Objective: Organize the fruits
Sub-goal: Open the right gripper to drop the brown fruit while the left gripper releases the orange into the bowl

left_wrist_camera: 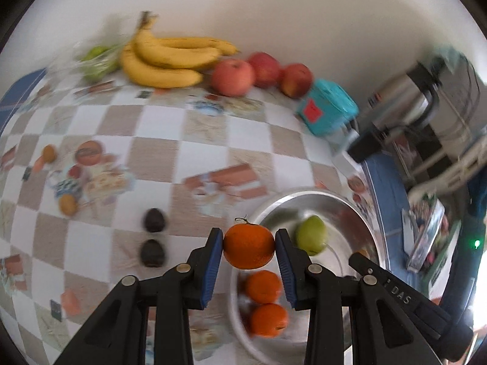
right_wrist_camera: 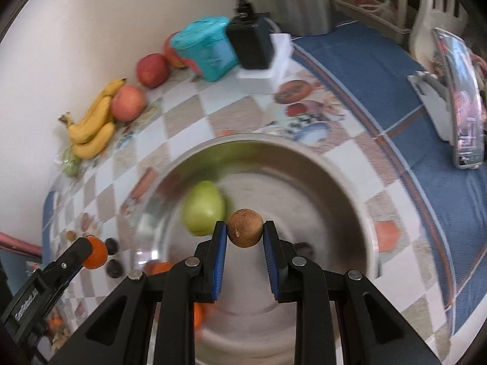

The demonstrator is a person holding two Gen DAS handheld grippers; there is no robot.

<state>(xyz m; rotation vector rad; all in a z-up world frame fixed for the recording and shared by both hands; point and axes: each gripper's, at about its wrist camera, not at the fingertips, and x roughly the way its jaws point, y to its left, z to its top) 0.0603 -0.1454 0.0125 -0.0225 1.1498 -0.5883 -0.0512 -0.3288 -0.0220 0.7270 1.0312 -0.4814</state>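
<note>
Left tongs (left_wrist_camera: 249,245): you grip an orange (left_wrist_camera: 249,246) at the steel bowl's (left_wrist_camera: 359,213) rim, lifted to sort. Right tongs (right_wrist_camera: 245,231): you clench a small brown fruit (right_wrist_camera: 245,227) above the bowl, beside the green pear (right_wrist_camera: 204,206).

Black gripper (left_wrist_camera: 249,245) frames, blue pads (left_wrist_camera: 213,269), silver rivets.

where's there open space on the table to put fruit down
Free: the checkered cloth between the bananas and the two dark fruits. Crowded: the back wall row with apples and teal box, and the steel bowl's left side.
</note>
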